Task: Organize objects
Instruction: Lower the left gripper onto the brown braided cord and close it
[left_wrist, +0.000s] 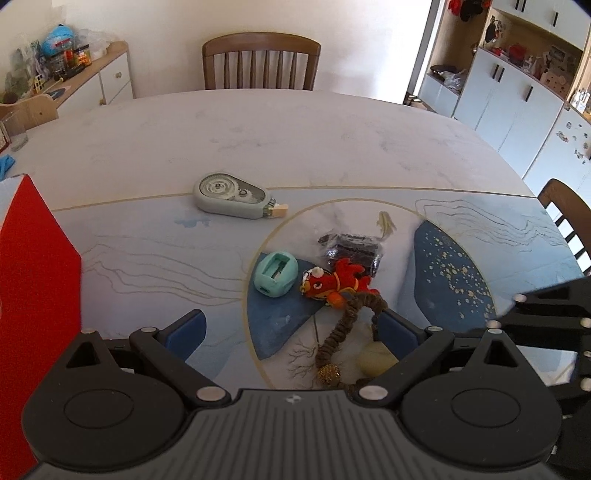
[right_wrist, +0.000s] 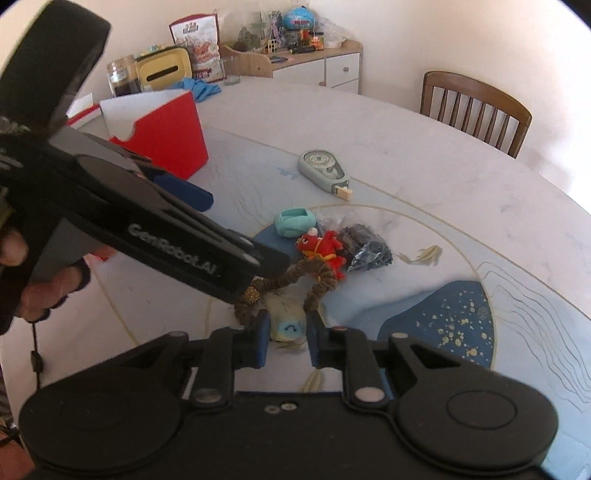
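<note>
The right gripper (right_wrist: 286, 334) has its jaws drawn in on a small pale, rounded soft toy (right_wrist: 287, 326) with a blue smile mark, the blue pads (right_wrist: 261, 338) pressing its flanks as it lies on the table (right_wrist: 424, 147) at the near edge of the printed circle. The left gripper (left_wrist: 291, 328) hangs with its jaws spread wide and nothing between them, its right pad (left_wrist: 397, 328) close by a brown braided cord (left_wrist: 343, 328) that loops from the pale toy up to a red plush figure (left_wrist: 334, 282). From its look the pale toy should be light and squashy, so a grasp across its middle seems right, though the cord may drag the red figure along. Just beyond lie a mint pencil sharpener (left_wrist: 275, 275), hard and smooth, best pinched across its short sides, and a dark crinkly packet (left_wrist: 352, 251), likely slippery. Farther off sits a grey-green correction tape roller (left_wrist: 234, 197). A red box (right_wrist: 162, 129), open on top, stands well apart to the left, a likely home for them.
</note>
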